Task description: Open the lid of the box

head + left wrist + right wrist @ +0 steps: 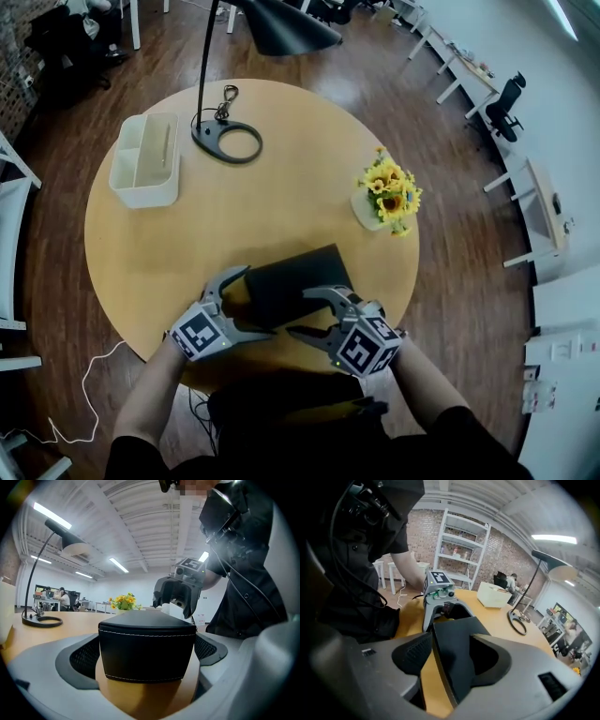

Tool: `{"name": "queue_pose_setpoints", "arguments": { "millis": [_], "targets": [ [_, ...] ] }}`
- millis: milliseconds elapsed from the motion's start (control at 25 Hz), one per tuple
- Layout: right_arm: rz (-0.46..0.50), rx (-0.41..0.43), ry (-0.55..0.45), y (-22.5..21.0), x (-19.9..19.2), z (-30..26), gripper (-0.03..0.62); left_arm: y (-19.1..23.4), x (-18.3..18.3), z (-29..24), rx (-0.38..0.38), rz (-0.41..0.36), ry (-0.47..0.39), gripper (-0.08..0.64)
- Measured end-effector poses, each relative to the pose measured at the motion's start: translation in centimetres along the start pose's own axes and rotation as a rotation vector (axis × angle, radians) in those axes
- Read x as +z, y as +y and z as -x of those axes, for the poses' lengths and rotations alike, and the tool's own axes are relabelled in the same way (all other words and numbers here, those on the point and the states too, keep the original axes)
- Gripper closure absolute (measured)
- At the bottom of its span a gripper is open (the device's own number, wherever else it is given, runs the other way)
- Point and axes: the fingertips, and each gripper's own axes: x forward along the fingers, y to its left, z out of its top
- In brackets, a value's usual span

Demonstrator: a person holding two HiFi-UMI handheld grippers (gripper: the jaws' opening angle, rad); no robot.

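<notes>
Black leather box [298,272] lies at the round wooden table's [141,244] near edge. The left gripper [260,300] clamps one end, and the right gripper's [297,312] jaws stand spread around the opposite side.

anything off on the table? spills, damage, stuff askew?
Nothing spilled or damaged. The black box lies skewed near the table's front edge, between the left claw and right claw. Lamp, white organizer and sunflower pot stand upright.
</notes>
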Motion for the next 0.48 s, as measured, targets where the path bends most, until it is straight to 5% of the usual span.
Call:
{"name": "queue_pose_setpoints", "arguments": {
  "millis": [480],
  "targets": [
    [0.096,0.022,0.039,-0.7,0.1,-0.9,0.316,0.0,-0.4,0.0,0.002,-0.017,0.007,-0.052]
  ]
}}
